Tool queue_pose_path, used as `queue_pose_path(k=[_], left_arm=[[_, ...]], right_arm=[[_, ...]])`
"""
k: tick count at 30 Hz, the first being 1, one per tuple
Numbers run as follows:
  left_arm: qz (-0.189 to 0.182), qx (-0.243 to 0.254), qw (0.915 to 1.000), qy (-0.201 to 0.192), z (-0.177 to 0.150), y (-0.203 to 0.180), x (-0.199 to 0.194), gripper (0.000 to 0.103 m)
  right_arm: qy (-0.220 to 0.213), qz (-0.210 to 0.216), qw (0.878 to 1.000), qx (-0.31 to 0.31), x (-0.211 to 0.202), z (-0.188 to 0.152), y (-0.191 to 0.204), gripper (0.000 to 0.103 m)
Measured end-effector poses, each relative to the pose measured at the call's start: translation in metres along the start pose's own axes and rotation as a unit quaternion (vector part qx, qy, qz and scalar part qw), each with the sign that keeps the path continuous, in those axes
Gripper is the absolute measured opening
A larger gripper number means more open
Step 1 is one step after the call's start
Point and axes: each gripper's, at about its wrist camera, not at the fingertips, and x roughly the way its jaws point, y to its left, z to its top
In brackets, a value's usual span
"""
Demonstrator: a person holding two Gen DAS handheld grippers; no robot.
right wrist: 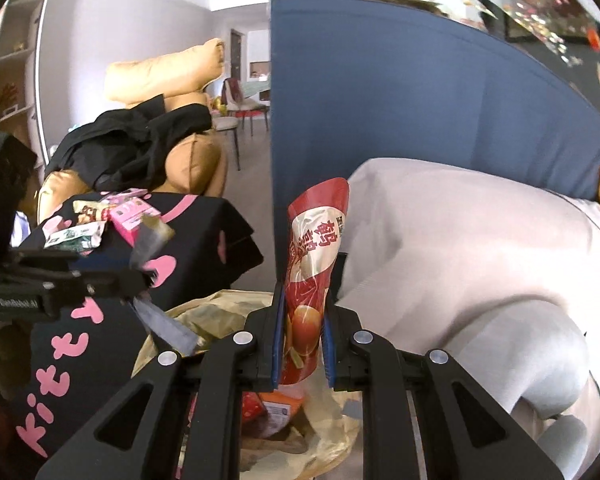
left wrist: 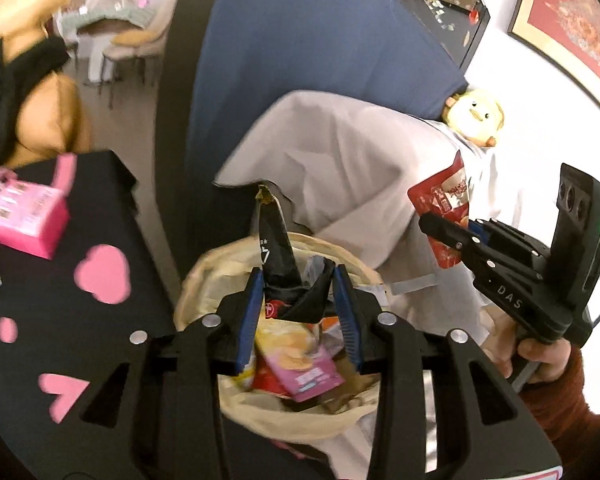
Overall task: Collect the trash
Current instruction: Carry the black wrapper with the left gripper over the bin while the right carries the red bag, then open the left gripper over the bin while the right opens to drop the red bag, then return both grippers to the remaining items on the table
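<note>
Two grippers work over one trash bag, and we list the scene from the left edge to the right.

1. At the left of the left wrist view, a black cloth (left wrist: 112, 208) with pink hearts covers a raised surface. A pink box (left wrist: 32, 216) lies on it near the edge of the frame.
2. At the lower centre, a beige trash bag (left wrist: 196, 280) stands open. A pink packet (left wrist: 300, 364) and other wrappers lie inside it.
3. The left gripper (left wrist: 298, 280) hangs directly above the bag mouth. Its fingers stand at a moderate gap, with a black wrapper (left wrist: 278, 256) upright between them. The crumpled base of the wrapper reaches both blue pads (left wrist: 250, 320), so we read it as held.
4. Behind the bag, a grey cloth (left wrist: 340, 168) lies in front of a blue panel (left wrist: 300, 60).
5. At the right, the right gripper (left wrist: 440, 226) is carried by a hand (left wrist: 540, 356) in a red sleeve. Its fingers are narrow and clamp a red snack pouch (left wrist: 444, 196).
6. In the right wrist view, the pouch (right wrist: 316, 264) stands upright at the centre of the frame, pinched at its lower part. The bag (right wrist: 220, 304) lies below and just left of the right gripper (right wrist: 304, 300).
7. At the upper right of the left wrist view, a yellow plush toy (left wrist: 476, 112) rests on the cloth.
</note>
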Motion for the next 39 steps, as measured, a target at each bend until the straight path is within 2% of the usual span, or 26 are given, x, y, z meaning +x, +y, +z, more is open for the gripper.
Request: queue_pose_path(k=[1, 6, 15, 23, 26, 28, 31, 39], left_arm=[[-0.010, -0.006, 0.9999, 0.011, 0.000, 0.001, 0.007, 0.045], [0.031, -0.023, 0.9990, 0.021, -0.003, 0.016, 0.015, 0.049], [0.086, -0.028, 0.9959, 0.004, -0.029, 0.045, -0.024, 0.052], [0.103, -0.070, 0.9920, 0.016, -0.064, 0.087, -0.052, 0.052], [0.109, -0.091, 0.9896, 0.016, -0.076, 0.104, -0.062, 0.053], [0.115, -0.102, 0.9880, 0.012, -0.083, 0.114, -0.069, 0.053], [0.128, -0.116, 0.9850, 0.003, -0.089, 0.127, -0.080, 0.055], [0.169, -0.160, 0.9722, -0.020, -0.112, 0.172, -0.116, 0.057]], right_arm=[[0.000, 0.000, 1.000, 0.006, 0.001, -0.001, -0.003, 0.016], [0.010, 0.011, 1.000, 0.015, 0.010, -0.005, -0.002, 0.016], [0.051, 0.067, 0.996, 0.007, 0.038, -0.017, 0.033, 0.016], [0.105, 0.100, 0.989, 0.001, 0.065, -0.039, 0.057, 0.018], [0.128, 0.104, 0.986, -0.005, 0.074, -0.045, 0.065, 0.036], [0.136, 0.100, 0.986, -0.008, 0.078, -0.049, 0.067, 0.055], [0.142, 0.092, 0.986, -0.009, 0.081, -0.051, 0.068, 0.060], [0.145, 0.098, 0.985, -0.015, 0.079, -0.042, 0.077, 0.064]])
